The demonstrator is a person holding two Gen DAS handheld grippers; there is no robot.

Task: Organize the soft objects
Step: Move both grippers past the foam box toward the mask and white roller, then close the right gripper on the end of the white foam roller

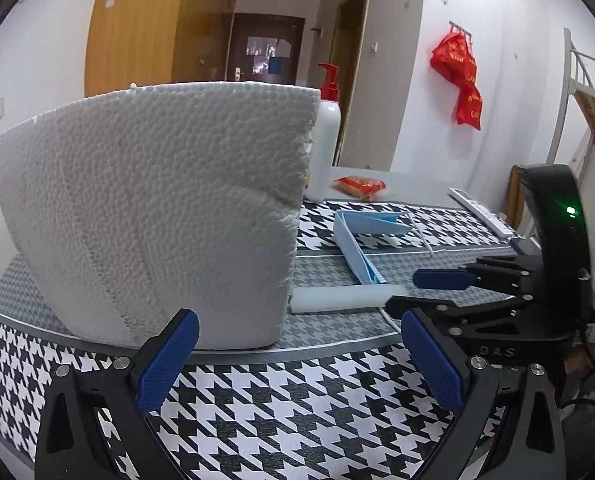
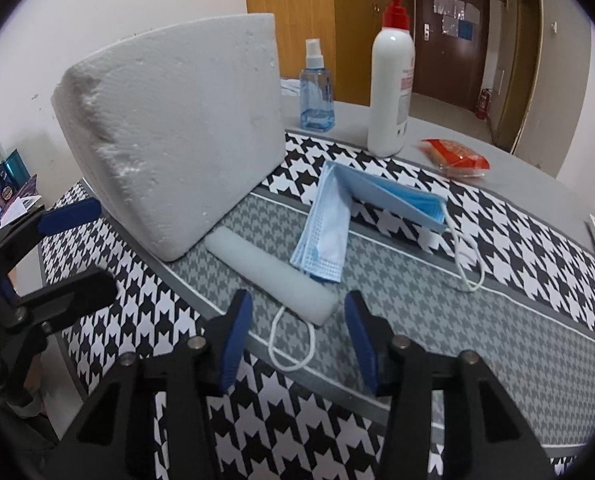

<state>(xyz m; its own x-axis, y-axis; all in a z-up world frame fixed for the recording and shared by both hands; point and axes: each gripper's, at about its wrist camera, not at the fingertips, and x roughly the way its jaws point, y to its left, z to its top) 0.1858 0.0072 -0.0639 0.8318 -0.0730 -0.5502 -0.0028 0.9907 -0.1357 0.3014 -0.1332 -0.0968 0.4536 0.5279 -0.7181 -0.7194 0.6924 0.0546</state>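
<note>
Houndstooth-patterned table in a white-walled room. Near its middle, white foam block standing, foam roll at its base, blue masks just beside. Left gripper apart, empty. Right gripper half-parted, empty, near the roll's end.

Even, fairly bright indoor light falls softly with faint shadows, both fisheye views bend straight lines and darken to black at the corners, and the right wrist view is slightly softer than the left.
</note>
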